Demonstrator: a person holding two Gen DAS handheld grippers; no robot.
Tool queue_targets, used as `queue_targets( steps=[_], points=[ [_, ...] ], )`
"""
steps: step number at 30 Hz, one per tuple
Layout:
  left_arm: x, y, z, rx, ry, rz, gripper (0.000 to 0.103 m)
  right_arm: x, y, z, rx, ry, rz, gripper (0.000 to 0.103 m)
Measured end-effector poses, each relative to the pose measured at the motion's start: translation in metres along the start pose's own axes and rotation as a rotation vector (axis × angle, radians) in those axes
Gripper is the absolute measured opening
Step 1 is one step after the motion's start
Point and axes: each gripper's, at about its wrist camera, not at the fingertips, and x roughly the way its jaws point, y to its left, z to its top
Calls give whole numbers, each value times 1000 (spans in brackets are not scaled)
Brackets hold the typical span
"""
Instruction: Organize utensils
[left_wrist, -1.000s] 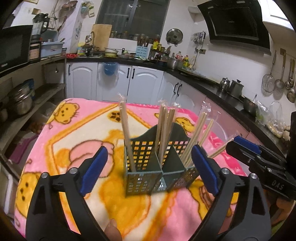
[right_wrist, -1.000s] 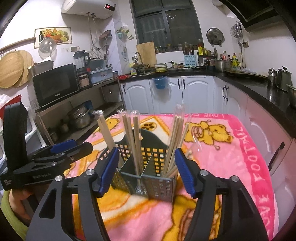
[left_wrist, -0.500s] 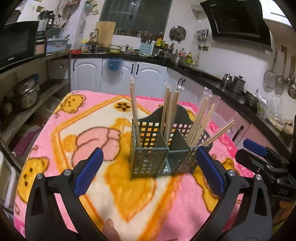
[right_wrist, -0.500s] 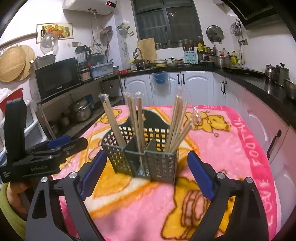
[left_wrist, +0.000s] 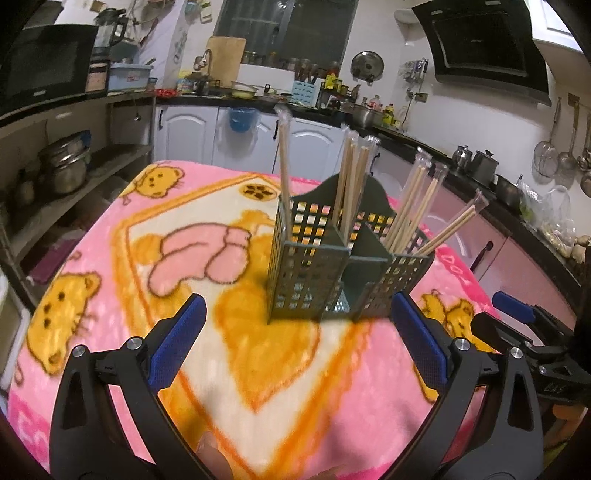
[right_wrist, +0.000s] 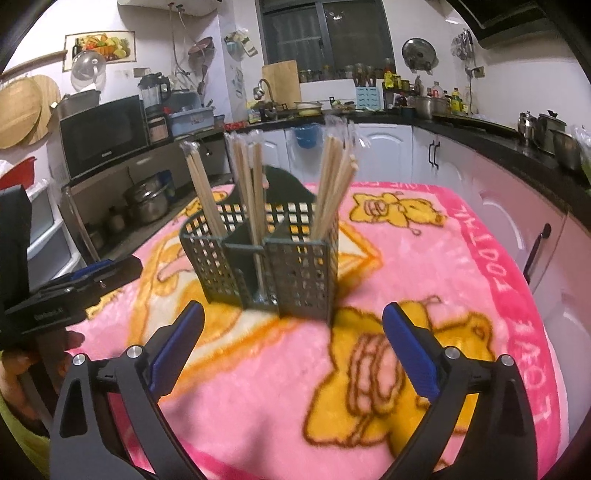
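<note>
Left wrist view: my left tongs (left_wrist: 295, 347) are gaping wide, holding nothing.
Right tongs (right_wrist: 293, 349): still opening, nothing between them.
Caddy (left_wrist: 332, 273): standing on the blanket (left_wrist: 110, 236), chopsticks (left_wrist: 354, 184) sorted inside.
Change: I am backing away; job looks done.

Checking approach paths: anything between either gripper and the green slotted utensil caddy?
Nothing visible. Only bare pink cartoon blanket lies between the left gripper, the right gripper, whose jaws are opening, and the green slotted utensil caddy.
</note>
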Motion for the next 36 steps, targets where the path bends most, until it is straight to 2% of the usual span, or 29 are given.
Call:
queue_targets(
  steps=[9,14,23,31,36],
  points=[
    [2,-8,-23,40,-10,7,92,6,-11,-27,35,29,-27,95],
    [3,-16,-32,74,-32,12,92,5,-6,-35,-10,6,-62,95],
    [-2,-23,-41,110,-97,16,92,-7,1,-44,-63,-127,-110,96],
    [-11,-26,-48,118,-194,-2,92,-24,4,-49,-63,-270,-126,96],
    [-12,-26,-51,119,-223,10,92,-28,2,-51,-48,-303,-128,96]
  ],
)
